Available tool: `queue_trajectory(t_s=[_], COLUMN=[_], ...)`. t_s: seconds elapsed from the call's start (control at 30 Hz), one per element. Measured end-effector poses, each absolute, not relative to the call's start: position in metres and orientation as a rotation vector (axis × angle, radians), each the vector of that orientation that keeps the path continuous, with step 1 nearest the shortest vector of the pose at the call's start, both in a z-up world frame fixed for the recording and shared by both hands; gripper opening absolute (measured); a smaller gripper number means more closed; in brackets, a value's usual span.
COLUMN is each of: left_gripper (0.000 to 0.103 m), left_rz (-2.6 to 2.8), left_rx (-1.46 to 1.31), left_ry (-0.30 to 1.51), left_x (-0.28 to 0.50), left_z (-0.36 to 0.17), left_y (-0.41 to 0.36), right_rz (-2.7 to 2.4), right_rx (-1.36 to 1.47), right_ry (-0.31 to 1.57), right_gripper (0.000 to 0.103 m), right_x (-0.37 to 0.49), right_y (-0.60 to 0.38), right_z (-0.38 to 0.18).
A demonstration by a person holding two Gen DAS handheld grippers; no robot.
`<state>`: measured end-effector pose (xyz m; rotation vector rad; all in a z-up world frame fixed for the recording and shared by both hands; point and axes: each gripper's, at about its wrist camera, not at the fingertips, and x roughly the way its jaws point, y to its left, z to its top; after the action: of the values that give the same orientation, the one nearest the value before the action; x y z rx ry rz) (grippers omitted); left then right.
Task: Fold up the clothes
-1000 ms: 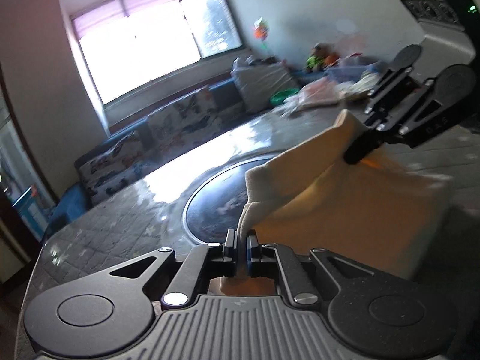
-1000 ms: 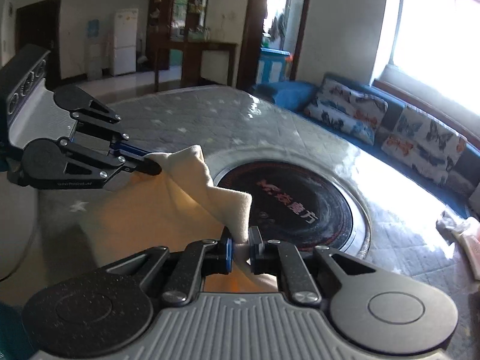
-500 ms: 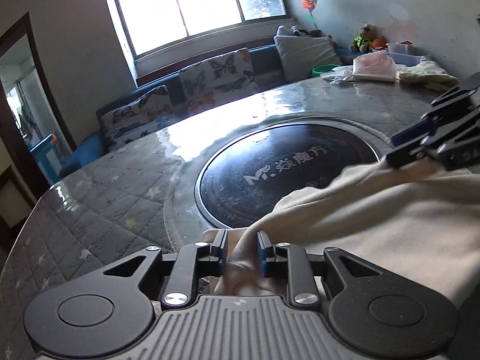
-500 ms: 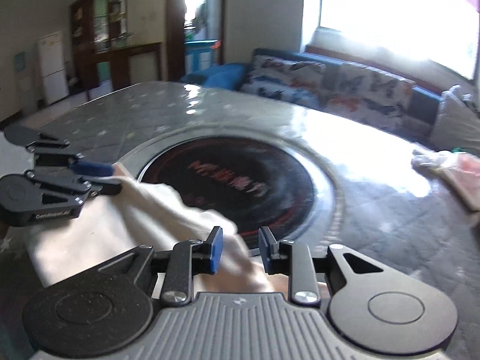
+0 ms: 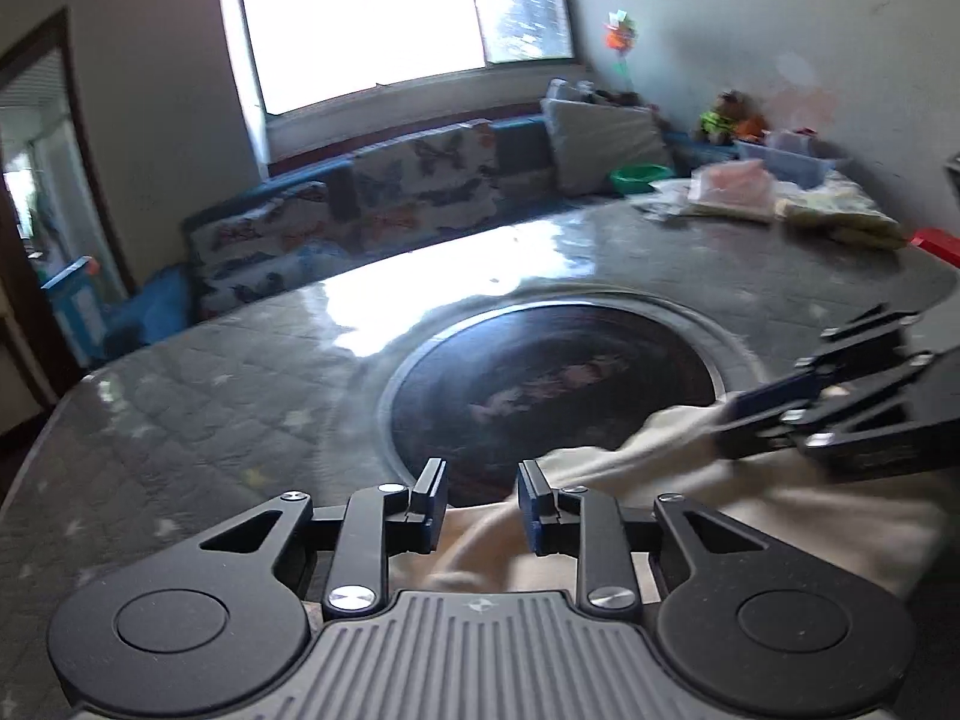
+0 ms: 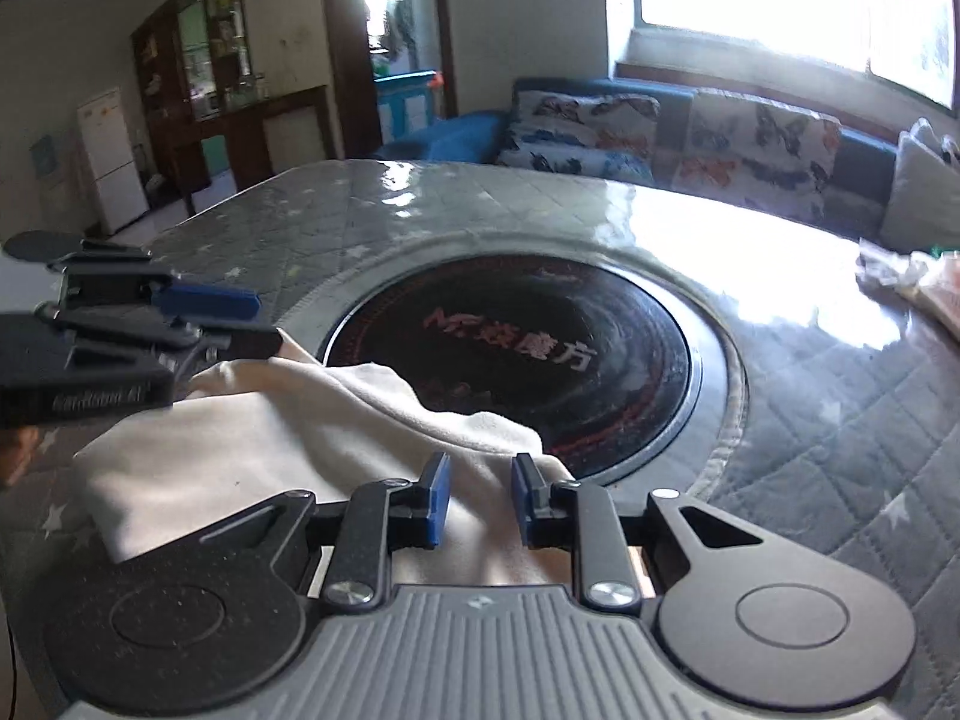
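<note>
The left hand-held gripper (image 5: 482, 498) stands with its jaws spread apart, having just opened and let go. The blue pads (image 5: 437, 504) press on nothing: the near edge of the cream garment (image 5: 750, 516) lies between and below them, loose on the surface. The right hand-held gripper (image 6: 478, 495) is likewise parted; its jaws sprang open and have since drawn in a little, yet the pads still stand clear of the cloth that lies slack between them.

In the left wrist view the right hand-held gripper comes in from the right edge, its dark fingers (image 5: 774, 402) lying low over the far corner of the garment. In the right wrist view the left hand-held gripper enters from the left edge, one blue pad (image 6: 207, 303) showing above the cloth's far corner.

The cream garment lies in a folded heap on the tabletop (image 6: 810, 396), just in front of both tools, and its forward edge overlaps the rim of a round black inset (image 6: 540, 348) sunk in the middle of the tabletop, which bears reddish lettering. The tabletop is covered in a grey quilted sheet with pale stars and shines under the window light.

Further off, a pile of pale clothes and bags (image 5: 768, 198) sits at the far right corner. Beyond it runs a blue sofa with butterfly-print cushions (image 5: 420, 192) under a bright window (image 5: 402, 18).
</note>
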<state>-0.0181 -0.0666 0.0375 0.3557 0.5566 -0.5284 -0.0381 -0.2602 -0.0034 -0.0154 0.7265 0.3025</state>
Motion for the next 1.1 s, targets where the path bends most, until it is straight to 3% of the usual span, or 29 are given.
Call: queue_trajectory(t_s=[0.23, 0.63, 0.9, 1.1], left_gripper=[0.026, 0.030, 0.030, 0.030], left_rz=[-0.521, -0.510, -0.564, -0.657], left_rx=[0.440, 0.424, 0.359, 0.329], left_ry=[0.633, 0.627, 0.563, 0.551], left_x=[-0.001, -0.002, -0.042, -0.084], left_z=[0.011, 0.013, 0.037, 0.035], left_y=[-0.100, -0.097, -0.091, -0.103], right_rz=[0.274, 0.299, 0.307, 0.299], right_rx=[-0.004, -0.051, -0.060, -0.045], right_ry=[0.749, 0.734, 0.658, 0.678], right_gripper=[0.020, 0.020, 0.020, 0.020], right_x=[-0.034, -0.035, -0.098, -0.126], right_y=[-0.262, -0.250, -0.267, -0.273], right_z=[-0.007, -0.006, 0.018, 0.005])
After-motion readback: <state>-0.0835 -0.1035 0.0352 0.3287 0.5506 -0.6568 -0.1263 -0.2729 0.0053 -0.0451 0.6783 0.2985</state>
